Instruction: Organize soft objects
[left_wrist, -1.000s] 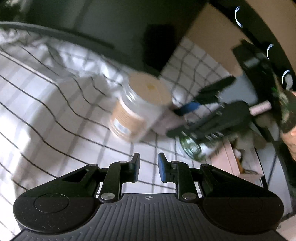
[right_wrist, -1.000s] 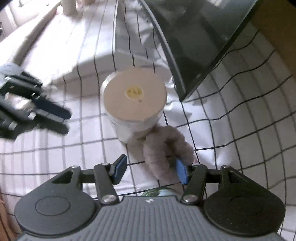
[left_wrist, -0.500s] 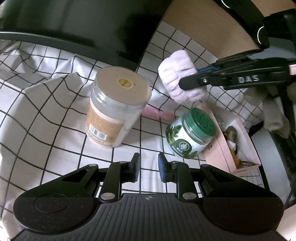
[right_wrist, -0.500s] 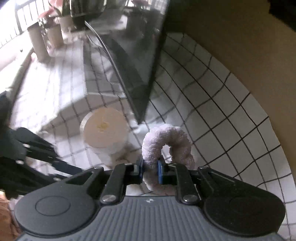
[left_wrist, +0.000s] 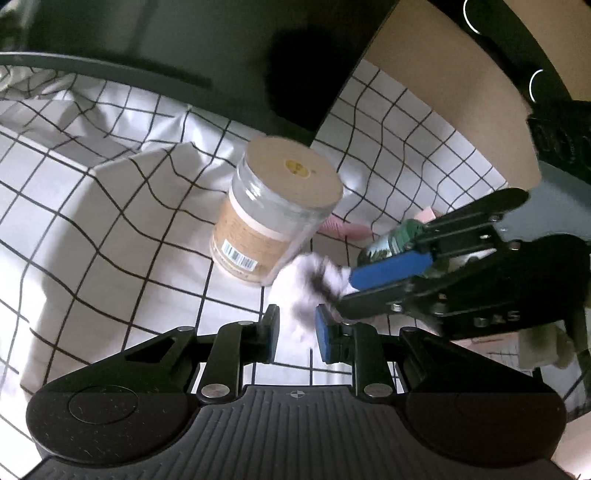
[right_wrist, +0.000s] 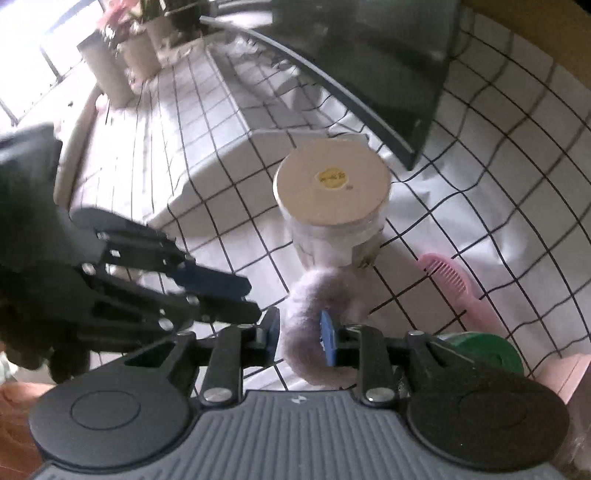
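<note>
Your right hand-held gripper (right_wrist: 298, 332), jaws just eased wider, clamps the fluffy lilac scrunchie (right_wrist: 314, 314) near the tan-lidded jar (right_wrist: 332, 188); your left hand-held gripper (left_wrist: 295, 328) stands slightly apart, empty

Two close wrist views angled down, sharing jar (left_wrist: 280, 210) (tan-lidded)

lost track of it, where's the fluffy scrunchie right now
In the right wrist view, the fluffy lilac scrunchie sits low-centre, pinched by the right tool, just in front of the tan-lidded jar, with the pink comb to its right.
</note>
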